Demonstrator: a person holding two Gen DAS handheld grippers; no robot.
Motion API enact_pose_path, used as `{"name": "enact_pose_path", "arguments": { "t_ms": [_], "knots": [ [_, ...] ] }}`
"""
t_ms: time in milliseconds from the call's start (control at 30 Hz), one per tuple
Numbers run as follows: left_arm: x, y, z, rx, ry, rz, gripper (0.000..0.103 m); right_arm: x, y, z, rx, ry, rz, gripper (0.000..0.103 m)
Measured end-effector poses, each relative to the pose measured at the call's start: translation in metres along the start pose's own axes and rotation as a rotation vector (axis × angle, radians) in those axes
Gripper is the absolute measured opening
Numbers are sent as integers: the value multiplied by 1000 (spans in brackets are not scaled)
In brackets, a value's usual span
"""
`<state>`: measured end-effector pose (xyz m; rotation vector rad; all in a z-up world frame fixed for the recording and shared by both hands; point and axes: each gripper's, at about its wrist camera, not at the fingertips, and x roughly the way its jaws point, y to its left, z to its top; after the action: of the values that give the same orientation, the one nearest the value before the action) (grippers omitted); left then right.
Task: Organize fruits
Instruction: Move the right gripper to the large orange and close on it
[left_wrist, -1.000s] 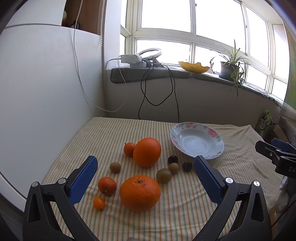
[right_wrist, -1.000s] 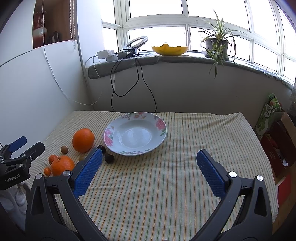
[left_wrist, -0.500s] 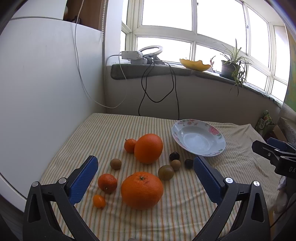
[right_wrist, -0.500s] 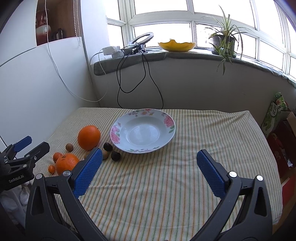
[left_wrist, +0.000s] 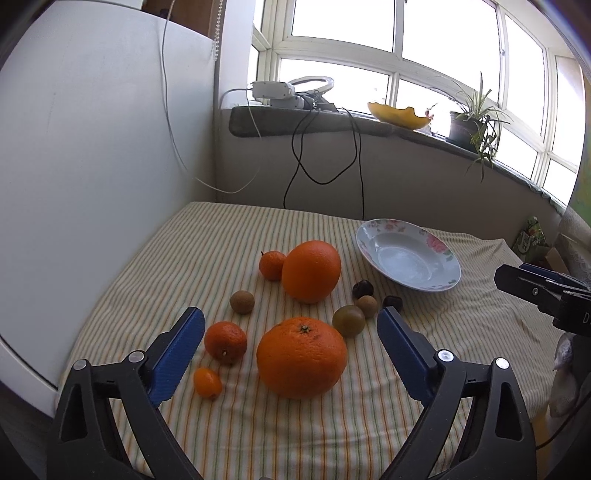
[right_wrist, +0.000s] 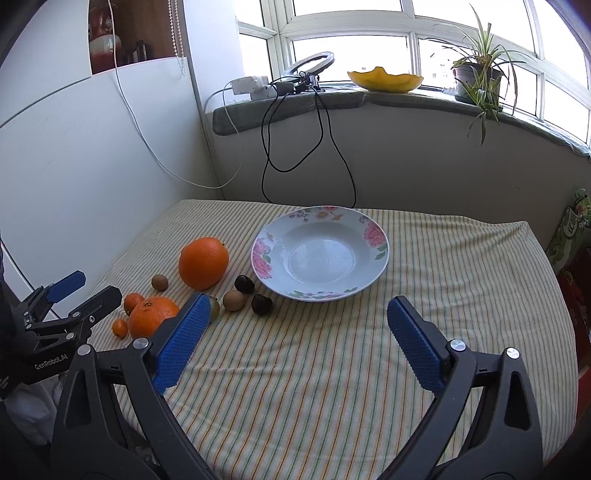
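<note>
Striped worktop (left_wrist: 229, 236) under windows: fruits (left_wrist: 301, 357) lower centre, plate (left_wrist: 408, 255) right, bare. Left gripper (left_wrist: 290, 325) and right gripper (right_wrist: 295, 308) jaws spread, just narrowing, nothing between.

So from your left wrist view, the striped tablecloth (left_wrist: 229, 236) carries everything. Nearest you sits the big orange with the stem dimple (left_wrist: 301, 356), with a mid-size mandarin (left_wrist: 225, 342) to its left and a tiny kumquat (left_wrist: 208, 382) in front of that. Behind them you've got the second big round orange (left_wrist: 311, 270), a small mandarin (left_wrist: 272, 264) touching its left side. The flowered white ceramic plate (left_wrist: 436, 286) lies far right, with small dark chestnuts (left_wrist: 362, 288) between it and the oranges.
</note>
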<state>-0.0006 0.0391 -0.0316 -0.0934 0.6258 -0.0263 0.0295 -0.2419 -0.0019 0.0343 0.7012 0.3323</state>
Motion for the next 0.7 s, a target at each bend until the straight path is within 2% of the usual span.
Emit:
{"name": "enact_pose_path", "arguments": {
  "t_ms": [200,400,533,700],
  "knots": [
    [6,19,-14,-62,64,-63,80,13,12,0,-5,46,80,91],
    [14,28,-28,-139,133,-144,73,30,30,-4,-23,107,186,90],
    [20,27,-35,-162,163,-183,72,49,41,-8,-7,198,293,90],
    [29,28,-39,-199,196,-227,71,78,51,-16,41,312,387,90]
  ]
}}
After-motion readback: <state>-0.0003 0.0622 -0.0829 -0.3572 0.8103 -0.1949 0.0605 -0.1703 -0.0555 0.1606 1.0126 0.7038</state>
